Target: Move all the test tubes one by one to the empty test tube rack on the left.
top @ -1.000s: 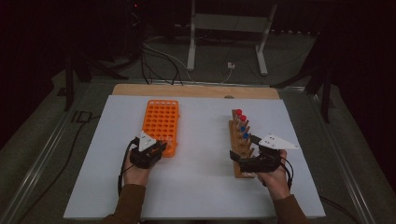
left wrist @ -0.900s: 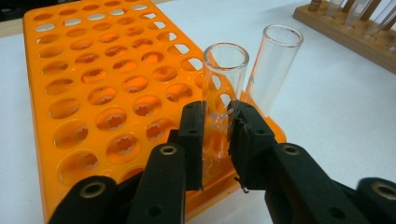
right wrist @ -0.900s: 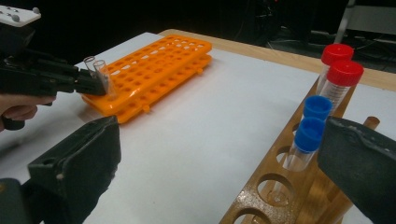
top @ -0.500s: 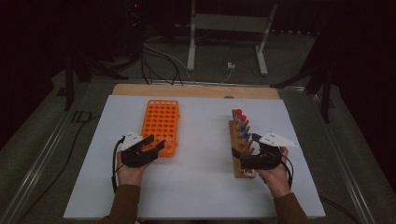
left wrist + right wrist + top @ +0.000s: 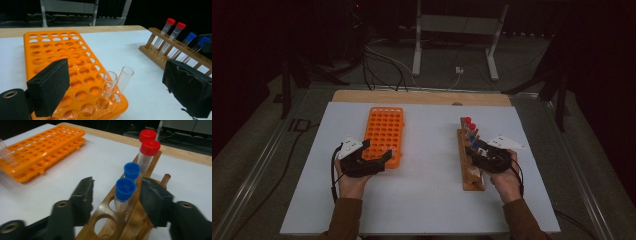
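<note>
My left gripper (image 5: 376, 152) has slid back toward me since a second ago and now sits at the near end of the orange rack (image 5: 383, 134), jaws spread wide. Just ahead of it, between the jaws in the left gripper view, two clear uncapped tubes (image 5: 117, 83) stand tilted in the rack's near corner holes. My right gripper (image 5: 116, 195) has barely moved (a slight nudge forward); its jaws gape on either side of the nearest blue-capped tube (image 5: 125, 192) in the wooden rack (image 5: 471, 165), not touching it. Beyond it stand another blue-capped tube (image 5: 132, 171) and two red-capped tubes (image 5: 149, 152).
</note>
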The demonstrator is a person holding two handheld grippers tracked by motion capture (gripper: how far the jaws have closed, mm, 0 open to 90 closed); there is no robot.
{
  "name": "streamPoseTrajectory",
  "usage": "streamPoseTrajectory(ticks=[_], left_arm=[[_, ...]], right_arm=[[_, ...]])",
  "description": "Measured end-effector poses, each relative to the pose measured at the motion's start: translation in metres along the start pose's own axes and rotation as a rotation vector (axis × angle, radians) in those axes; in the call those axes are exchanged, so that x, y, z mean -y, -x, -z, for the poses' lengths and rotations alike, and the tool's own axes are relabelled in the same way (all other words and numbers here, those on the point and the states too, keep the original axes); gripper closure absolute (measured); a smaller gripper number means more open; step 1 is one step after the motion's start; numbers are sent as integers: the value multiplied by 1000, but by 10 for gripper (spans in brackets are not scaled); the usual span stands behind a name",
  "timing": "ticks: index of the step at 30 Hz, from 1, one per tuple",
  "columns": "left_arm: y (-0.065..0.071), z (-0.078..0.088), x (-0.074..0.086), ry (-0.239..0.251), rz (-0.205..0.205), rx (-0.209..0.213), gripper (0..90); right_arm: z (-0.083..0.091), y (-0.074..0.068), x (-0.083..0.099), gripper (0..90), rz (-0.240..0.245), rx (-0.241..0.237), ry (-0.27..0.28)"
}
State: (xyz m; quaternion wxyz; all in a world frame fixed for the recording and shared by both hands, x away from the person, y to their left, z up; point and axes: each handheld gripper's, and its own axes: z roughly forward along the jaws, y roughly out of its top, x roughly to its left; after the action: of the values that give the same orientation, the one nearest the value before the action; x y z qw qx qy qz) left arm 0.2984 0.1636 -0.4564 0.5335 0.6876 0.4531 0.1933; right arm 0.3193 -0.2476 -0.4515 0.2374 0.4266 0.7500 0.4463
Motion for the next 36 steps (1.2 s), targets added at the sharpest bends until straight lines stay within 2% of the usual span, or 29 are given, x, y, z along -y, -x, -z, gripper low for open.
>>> streamPoseTrajectory(ticks=[3, 6, 11, 22, 28, 36], left_arm=[[1, 1, -1, 10, 4, 4, 80], [2, 1, -2, 12, 2, 6, 80], [4, 0, -2, 7, -1, 12, 80], [6, -2, -2, -8, -3, 11, 82], [9, -2, -4, -8, -11, 22, 82], [13, -3, -6, -7, -30, 28, 82]], right_arm=[[-4, 1, 1, 574, -2, 24, -9], [-5, 2, 1, 649, -12, 15, -7], [-7, 3, 2, 749, -23, 27, -22], [-10, -3, 0, 765, 29, 47, -38], [-10, -4, 0, 765, 32, 49, -44], [1, -1, -6, 764, 10, 40, -13]])
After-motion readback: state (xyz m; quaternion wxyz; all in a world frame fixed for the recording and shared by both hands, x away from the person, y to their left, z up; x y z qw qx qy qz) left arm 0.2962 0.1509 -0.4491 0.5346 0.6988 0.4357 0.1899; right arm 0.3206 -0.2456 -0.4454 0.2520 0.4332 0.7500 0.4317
